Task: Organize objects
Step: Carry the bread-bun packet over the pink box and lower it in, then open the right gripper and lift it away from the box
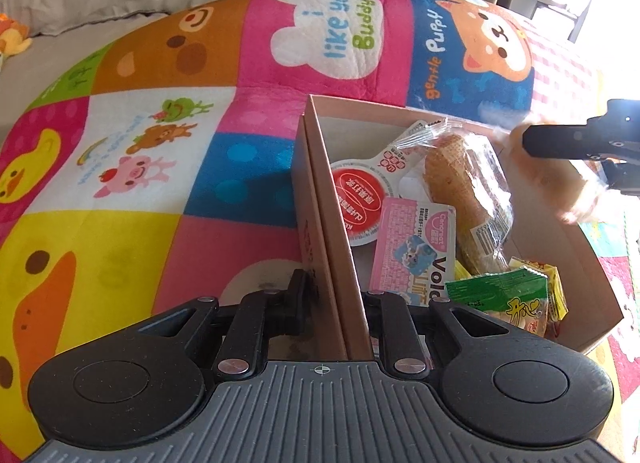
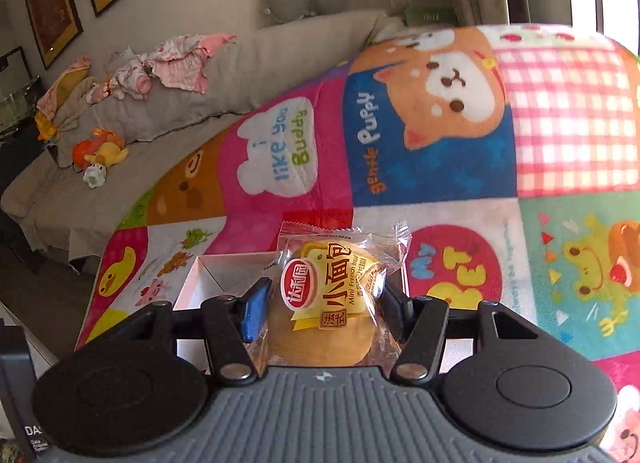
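- Two grippers share the work: the left gripper [image 1: 332, 295] has its jaws narrowed on the near-left wall of the cardboard box [image 1: 320, 167], one finger outside and one inside, while the right gripper [image 2: 320, 303] has its jaws closed on a wrapped mini French bread [image 2: 324, 303], carried above the patchwork play mat [image 2: 440, 199].
- Contents already in the box: a long bread roll in clear wrap [image 1: 468, 203], a red-lidded cup [image 1: 358, 197], a pink sachet [image 1: 416, 247] and a green snack packet [image 1: 504, 299], crowded toward the right and near end.
- Risk 1: the bread's slack film wrapper is what the fingers press on (the bun itself looks soft); a harder squeeze would likely crush it, a lighter one might let it slide out.
- Risk 2: the box wall is thin card; a twist or pull from the left gripper could bend it or drag the box across the mat.
- Risk 3: a release over the crowded right end could leave the bread perched on other packets or tipping over the rim.
- Open room: the far-left corner of the box [image 2: 208, 275] shows bare floor, probably the safest landing.
- Edges: the far wall and the right rim bound the approach; the mat around the box lies open on the left side.
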Demonstrator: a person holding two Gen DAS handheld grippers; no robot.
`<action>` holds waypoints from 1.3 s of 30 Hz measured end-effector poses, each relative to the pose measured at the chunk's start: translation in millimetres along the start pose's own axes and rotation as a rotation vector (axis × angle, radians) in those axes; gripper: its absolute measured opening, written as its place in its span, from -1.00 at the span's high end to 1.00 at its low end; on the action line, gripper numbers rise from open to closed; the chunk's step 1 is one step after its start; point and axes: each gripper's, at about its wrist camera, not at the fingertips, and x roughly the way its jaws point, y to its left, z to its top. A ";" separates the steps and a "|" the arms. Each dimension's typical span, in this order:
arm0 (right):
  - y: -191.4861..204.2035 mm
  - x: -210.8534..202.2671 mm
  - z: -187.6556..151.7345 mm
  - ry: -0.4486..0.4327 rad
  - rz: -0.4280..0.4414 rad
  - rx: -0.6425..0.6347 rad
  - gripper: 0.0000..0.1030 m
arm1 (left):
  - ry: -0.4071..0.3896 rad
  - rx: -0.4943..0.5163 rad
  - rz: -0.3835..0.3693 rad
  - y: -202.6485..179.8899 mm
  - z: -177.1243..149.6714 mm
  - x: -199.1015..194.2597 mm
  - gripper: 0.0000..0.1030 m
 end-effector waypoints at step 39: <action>15.0 40.4 -7.4 0.000 -0.101 -0.102 0.08 | -0.018 -0.013 -0.025 -10.9 1.0 8.7 0.64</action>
